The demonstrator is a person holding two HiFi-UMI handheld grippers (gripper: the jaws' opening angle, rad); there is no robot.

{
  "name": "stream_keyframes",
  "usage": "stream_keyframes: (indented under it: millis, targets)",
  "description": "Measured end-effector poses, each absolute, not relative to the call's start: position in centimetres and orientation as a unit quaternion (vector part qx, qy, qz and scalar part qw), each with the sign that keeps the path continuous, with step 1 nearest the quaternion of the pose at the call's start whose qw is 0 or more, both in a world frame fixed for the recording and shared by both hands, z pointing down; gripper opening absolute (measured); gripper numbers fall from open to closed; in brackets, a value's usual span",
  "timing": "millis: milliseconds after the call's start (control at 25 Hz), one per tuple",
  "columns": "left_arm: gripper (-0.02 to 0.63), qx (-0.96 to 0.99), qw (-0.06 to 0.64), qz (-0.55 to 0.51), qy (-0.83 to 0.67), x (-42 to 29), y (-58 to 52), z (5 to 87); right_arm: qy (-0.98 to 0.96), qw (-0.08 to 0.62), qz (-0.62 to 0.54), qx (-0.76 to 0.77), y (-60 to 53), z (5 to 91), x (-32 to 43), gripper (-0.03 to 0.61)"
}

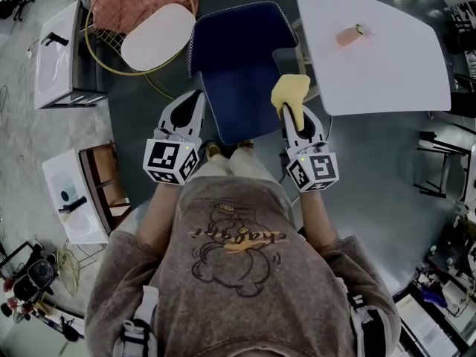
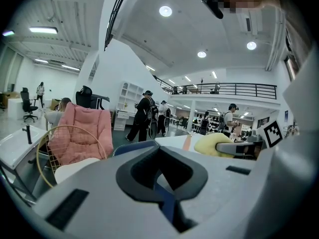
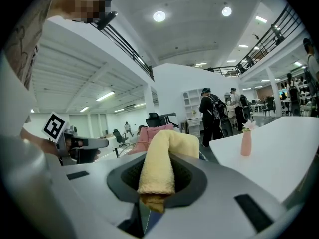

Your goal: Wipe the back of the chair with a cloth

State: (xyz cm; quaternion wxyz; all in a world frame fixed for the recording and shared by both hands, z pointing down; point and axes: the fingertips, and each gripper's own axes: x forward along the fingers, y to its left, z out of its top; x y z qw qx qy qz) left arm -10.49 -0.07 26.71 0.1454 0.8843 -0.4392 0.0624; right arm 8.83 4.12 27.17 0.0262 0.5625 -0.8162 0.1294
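right tool (image 1: 288, 116) is clamped on the yellow cloth (image 1: 291, 92) at the blue chair's (image 1: 238, 58) edge, left tool (image 1: 195, 100) is closed on nothing beside it

The head view looks steeply down from above the person (image 1: 238, 266) onto the left gripper (image 1: 195, 100) and right gripper (image 1: 292, 114), the blue chair (image 1: 242, 65) just beyond their fingertips. Each gripper view rides close behind its own fingers, facing forward and upward; both share the pink chair (image 2: 79, 133) ahead and glimpse the other gripper sideways.
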Motion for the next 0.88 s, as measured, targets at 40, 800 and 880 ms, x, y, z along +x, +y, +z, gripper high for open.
stream_keyframes:
  millis: [40,800,880]
  targets:
    - [0.009,0.884,0.145,0.063,-0.440,-10.3,-0.5,26.9,-0.817,0.027,0.131,0.561,3.6,27.5,8.9,0.077]
    - [0.009,0.872,0.151,0.066,-0.460,-8.1,-8.5,33.9,-0.835,0.030,0.137,0.532,-4.9,34.5,9.9,0.077]
    - [0.009,0.870,0.151,0.066,-0.464,-7.8,-9.3,34.9,-0.836,0.030,0.138,0.530,-5.6,35.5,10.2,0.077]
